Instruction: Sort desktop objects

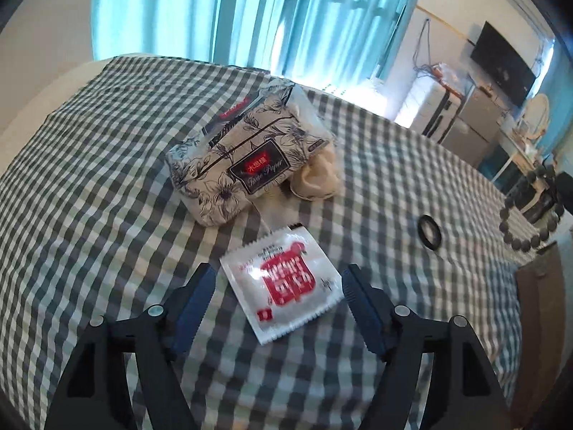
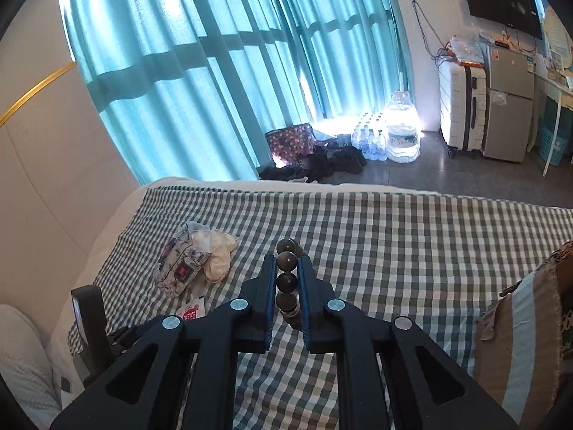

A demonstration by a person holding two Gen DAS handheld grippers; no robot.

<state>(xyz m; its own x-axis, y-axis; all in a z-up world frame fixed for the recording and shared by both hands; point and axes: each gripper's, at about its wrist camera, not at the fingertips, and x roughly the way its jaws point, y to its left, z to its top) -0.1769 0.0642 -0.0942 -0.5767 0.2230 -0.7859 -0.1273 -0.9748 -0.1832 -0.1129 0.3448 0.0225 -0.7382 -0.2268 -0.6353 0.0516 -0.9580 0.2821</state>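
My left gripper (image 1: 277,281) is open and low over the checked cloth, its fingers on either side of a white sachet with a red label (image 1: 283,285). Behind it lies a floral tissue pack (image 1: 247,154) with a cream cloth (image 1: 317,175) tucked at its right side. A small black ring (image 1: 429,232) lies to the right. My right gripper (image 2: 286,263) is shut on a dark bead bracelet (image 2: 286,268) and holds it above the cloth; the bracelet also shows at the right edge of the left wrist view (image 1: 530,225).
The checked cloth (image 2: 394,243) covers a bed-like surface. A patterned cushion (image 2: 526,340) sits at the right edge. The tissue pack (image 2: 179,268) and sachet (image 2: 191,310) show far left in the right wrist view. Curtains, water bottles, a suitcase and a fridge stand beyond.
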